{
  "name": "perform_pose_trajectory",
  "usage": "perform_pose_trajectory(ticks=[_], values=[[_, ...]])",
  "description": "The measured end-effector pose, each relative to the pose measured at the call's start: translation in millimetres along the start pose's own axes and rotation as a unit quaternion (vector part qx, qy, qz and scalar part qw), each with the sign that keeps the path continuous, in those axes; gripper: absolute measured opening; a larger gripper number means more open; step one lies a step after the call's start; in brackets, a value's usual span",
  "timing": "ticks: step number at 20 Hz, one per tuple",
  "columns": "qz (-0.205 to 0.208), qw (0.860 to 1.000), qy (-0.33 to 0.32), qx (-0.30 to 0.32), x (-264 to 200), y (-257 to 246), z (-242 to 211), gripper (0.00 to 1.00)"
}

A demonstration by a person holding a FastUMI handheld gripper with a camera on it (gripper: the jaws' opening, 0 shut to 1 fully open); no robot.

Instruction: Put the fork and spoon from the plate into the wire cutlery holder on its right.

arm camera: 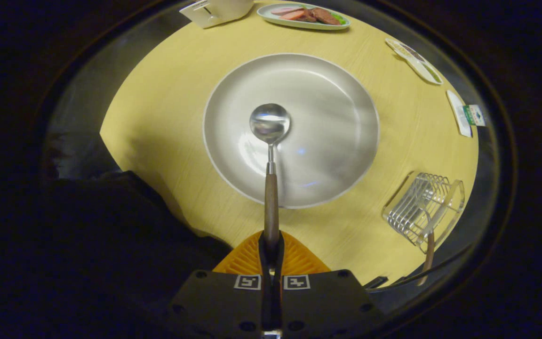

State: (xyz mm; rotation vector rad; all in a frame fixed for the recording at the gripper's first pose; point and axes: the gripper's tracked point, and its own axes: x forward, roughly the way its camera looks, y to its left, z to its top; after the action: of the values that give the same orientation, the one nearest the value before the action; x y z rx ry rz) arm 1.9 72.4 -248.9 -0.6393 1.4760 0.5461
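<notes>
Spoon pinched by its wooden handle in tool, bowl pointing straight ahead over grey plate. Wire cutlery holder right of plate on table, wooden-handled fork in it.

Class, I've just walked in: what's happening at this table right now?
A hand-held tool is shut on the wooden handle of a silver spoon, holding it over the large round grey plate on the yellow wooden table. To the plate's right, the wire cutlery holder already has a wooden-handled utensil in it, probably the fork. The spoon is not yet in the holder.
</notes>
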Motion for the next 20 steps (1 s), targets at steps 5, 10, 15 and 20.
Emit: perform_pose_trajectory(ticks=[5,10,15,20], values=[[0.014,0.999,-0.013,0.037,-29.3,-5.4,-10.1,0.03],[0.020,0.993,-0.047,0.108,-69.0,-32.0,-16.8,0.03],[-0.006,0.986,-0.050,0.160,-105.1,-79.9,-40.6,0.04],[-0.048,0.977,-0.024,0.206,-113.6,-125.3,-76.4,0.04]])
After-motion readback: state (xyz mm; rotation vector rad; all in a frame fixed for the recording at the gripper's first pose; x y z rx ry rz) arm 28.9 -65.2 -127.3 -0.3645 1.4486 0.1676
